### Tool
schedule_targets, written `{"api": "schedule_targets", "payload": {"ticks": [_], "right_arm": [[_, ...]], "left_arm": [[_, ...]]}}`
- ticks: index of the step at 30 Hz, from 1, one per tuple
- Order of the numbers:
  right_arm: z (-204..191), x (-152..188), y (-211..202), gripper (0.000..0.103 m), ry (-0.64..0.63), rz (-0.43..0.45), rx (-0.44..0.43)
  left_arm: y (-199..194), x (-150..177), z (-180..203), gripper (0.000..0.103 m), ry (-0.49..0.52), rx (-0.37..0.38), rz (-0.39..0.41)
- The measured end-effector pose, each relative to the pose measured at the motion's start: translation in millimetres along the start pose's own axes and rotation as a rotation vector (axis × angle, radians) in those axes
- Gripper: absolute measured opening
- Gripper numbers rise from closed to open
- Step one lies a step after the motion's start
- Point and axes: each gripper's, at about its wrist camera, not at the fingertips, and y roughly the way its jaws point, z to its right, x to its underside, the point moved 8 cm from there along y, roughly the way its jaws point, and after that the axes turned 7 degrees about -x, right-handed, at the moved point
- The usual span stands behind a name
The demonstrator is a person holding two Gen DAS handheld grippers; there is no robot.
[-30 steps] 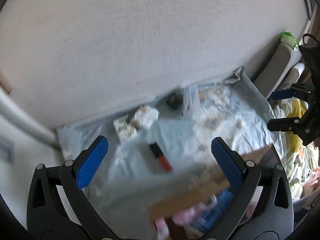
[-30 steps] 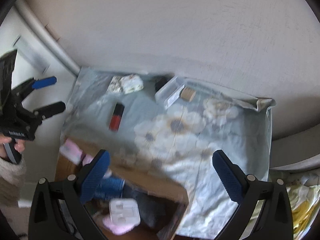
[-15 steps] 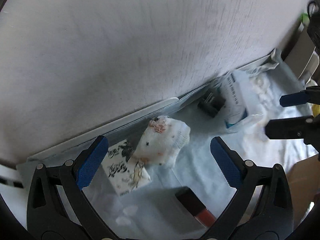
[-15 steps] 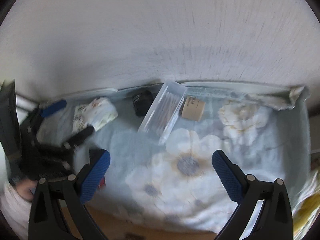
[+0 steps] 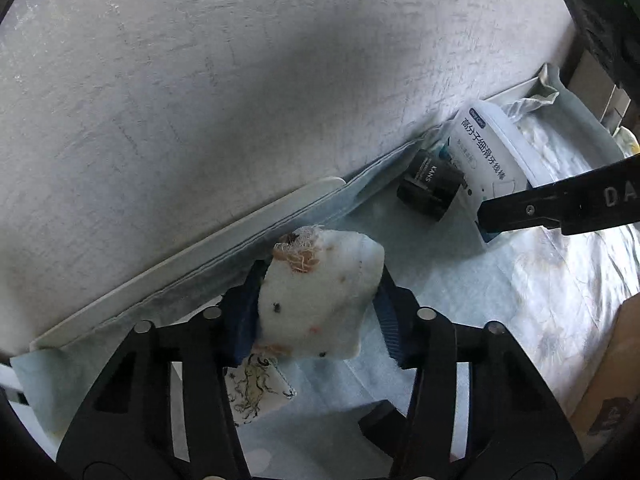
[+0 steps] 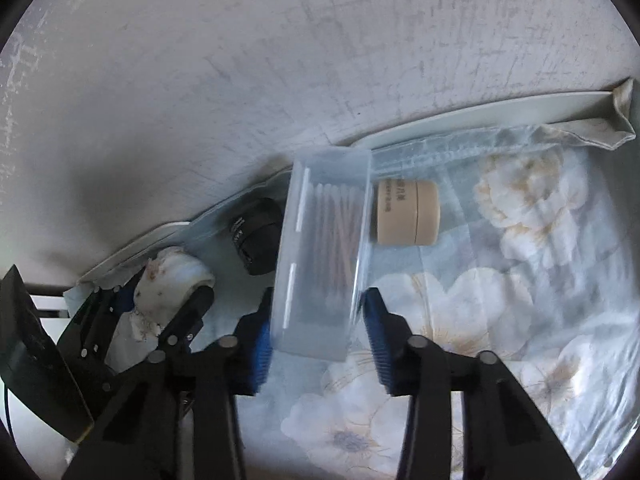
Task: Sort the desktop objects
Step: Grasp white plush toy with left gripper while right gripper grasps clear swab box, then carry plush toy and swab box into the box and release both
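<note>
The soft cloth pouch [image 5: 320, 300], left of the black jar [image 5: 432, 188], is being squeezed by the closing left gripper [image 5: 316, 312]. The stiff, slippery swab box [image 6: 324, 264], right of that jar, is taken across its long walls by the closing right gripper [image 6: 320, 344].

Materials and finishes, taken from the clear plastic swab box [image 6: 320, 264]

Swab box: smooth, glossy see-through plastic, paper-stemmed cotton swabs inside. Just right of it, a tan jar [image 6: 406, 213], matt, smooth. Just left, a black jar [image 6: 258, 236], satin-smooth plastic. Further left, a white cloth pouch [image 5: 316, 300], soft woven fabric, frayed threads at its top edge. Under all, a floral tablecloth [image 6: 520, 280], thin smooth cloth with a slight sheen, creased. Behind, a wall [image 6: 280, 60], rough, matt plaster. Gripper pads [image 6: 376, 336]: ribbed blue rubber on matt black plastic arms.
</note>
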Motion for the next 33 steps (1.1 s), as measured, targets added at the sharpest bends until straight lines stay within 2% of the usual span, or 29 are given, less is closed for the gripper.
{"api": "schedule_targets", "payload": {"ticks": [5,10,18,24,27,29,33], "right_arm": [[7.3,5.0,-7.4,0.030,-0.007,0.007,0.022],[8.3,12.8,-24.0,0.029,-0.039,0.023,0.032],[-3.1,28.6,-80.6,0.029,-0.114,0.058,-0.007],[-14.3,62.1,-142.7,0.029,-0.291,0.062,-0.013],[-24.9,94.6,-176.0,0.029,-0.420,0.054,-0.032],[-35.3,91.2,-178.2,0.029,-0.479,0.042,-0.049],[-46.6,121.9,-189.9,0.029,-0.551,-0.018,-0.099]], "left_arm": [[-4.5,1.2,-2.9,0.036,-0.003,0.021,-0.008],[-20.3,2.3,0.6,0.034,0.023,0.022,-0.015],[-91.9,-13.2,-0.7,0.034,0.070,-0.018,0.027],[-160.0,-12.4,10.3,0.034,0.042,-0.042,0.055],[-191.6,0.4,17.0,0.034,-0.002,-0.033,0.043],[-208.9,10.9,20.9,0.034,-0.025,-0.024,0.039],[-242.4,31.8,28.4,0.034,-0.053,-0.026,0.048]]}}
